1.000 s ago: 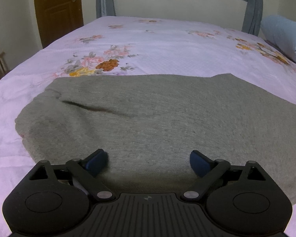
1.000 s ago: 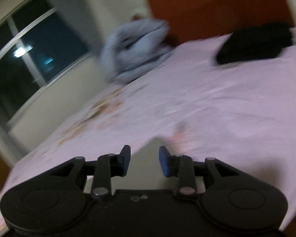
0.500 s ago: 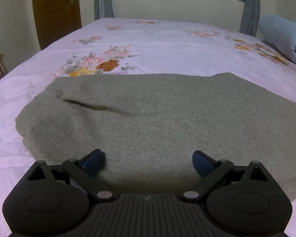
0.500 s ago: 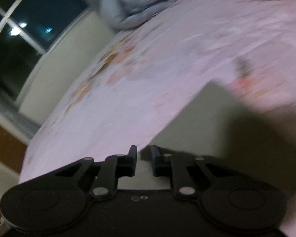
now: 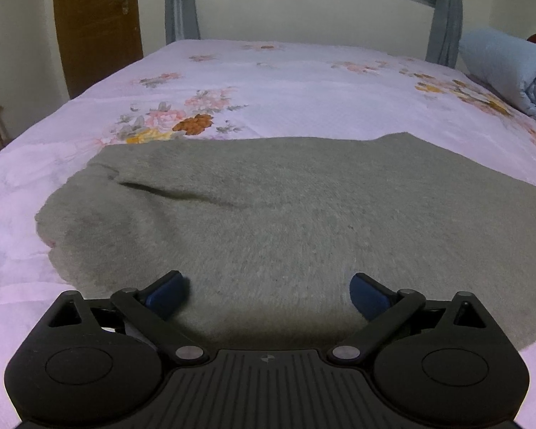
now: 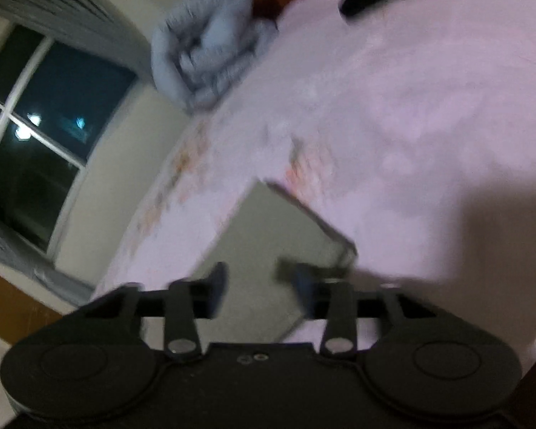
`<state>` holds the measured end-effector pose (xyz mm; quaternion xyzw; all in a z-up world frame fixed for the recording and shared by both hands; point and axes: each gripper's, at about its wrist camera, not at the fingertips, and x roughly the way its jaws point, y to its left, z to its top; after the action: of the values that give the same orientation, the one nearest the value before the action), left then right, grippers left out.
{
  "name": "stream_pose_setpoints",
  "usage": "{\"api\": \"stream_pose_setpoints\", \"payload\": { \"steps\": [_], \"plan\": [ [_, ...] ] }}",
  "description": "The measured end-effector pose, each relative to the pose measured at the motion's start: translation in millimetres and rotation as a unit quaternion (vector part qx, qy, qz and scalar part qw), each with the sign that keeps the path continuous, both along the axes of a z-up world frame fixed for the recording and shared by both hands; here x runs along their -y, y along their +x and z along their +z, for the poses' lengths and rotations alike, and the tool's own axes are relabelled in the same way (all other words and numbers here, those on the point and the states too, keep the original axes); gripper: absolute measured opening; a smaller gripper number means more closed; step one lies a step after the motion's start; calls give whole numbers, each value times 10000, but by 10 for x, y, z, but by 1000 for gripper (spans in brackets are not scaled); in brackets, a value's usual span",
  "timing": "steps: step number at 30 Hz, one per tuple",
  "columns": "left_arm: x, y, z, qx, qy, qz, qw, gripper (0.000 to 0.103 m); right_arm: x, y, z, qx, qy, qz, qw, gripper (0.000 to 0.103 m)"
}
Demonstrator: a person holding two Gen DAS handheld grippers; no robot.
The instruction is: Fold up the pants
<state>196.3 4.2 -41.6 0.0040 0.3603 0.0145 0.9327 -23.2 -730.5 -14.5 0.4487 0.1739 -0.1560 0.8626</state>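
No text, label, brand, number or sign can be read in either view.

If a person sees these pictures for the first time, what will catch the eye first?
The grey pants stand out first: they lie spread flat across the near part of the pink floral bedsheet. The left gripper hangs wide open over their near edge. The right gripper, jaws just opened, is above a corner of the pants.
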Motion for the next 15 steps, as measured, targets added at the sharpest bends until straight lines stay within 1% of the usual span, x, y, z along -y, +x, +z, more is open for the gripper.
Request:
{"api": "stream_pose_setpoints", "payload": {
  "steps": [1,2,4,6,8,10,12,13,14,15],
  "plan": [
    [-1,-40,16,43,30,49,10000,101,-32,-35,44,18,-67,-43,10000,97],
    [-1,-79,30,77,33,103,9999,103,-73,-77,63,100,-79,-44,9999,97],
    [3,-181,66,194,4,196,9996,103,-40,-214,22,185,76,-143,9997,97],
    [9,-260,93,309,-15,236,9992,103,46,-280,-48,198,383,-228,9988,97],
    [8,-329,107,386,-72,254,9989,103,101,-260,-126,139,651,-263,9974,96],
    [-8,-365,123,402,-205,191,9988,103,68,-241,-142,171,651,-196,9975,92],
    [-23,-392,141,391,-370,182,9984,103,42,-210,-147,135,614,-143,9979,83],
    [-27,-402,142,371,-468,158,9981,103,26,-233,-152,168,657,-118,9976,71],
    [-19,-410,142,359,-515,156,9979,103,24,-220,-174,178,714,-76,9973,63],
    [-4,-423,144,351,-534,152,9978,103,18,-221,-191,169,747,-47,9971,60]
  ]
}}
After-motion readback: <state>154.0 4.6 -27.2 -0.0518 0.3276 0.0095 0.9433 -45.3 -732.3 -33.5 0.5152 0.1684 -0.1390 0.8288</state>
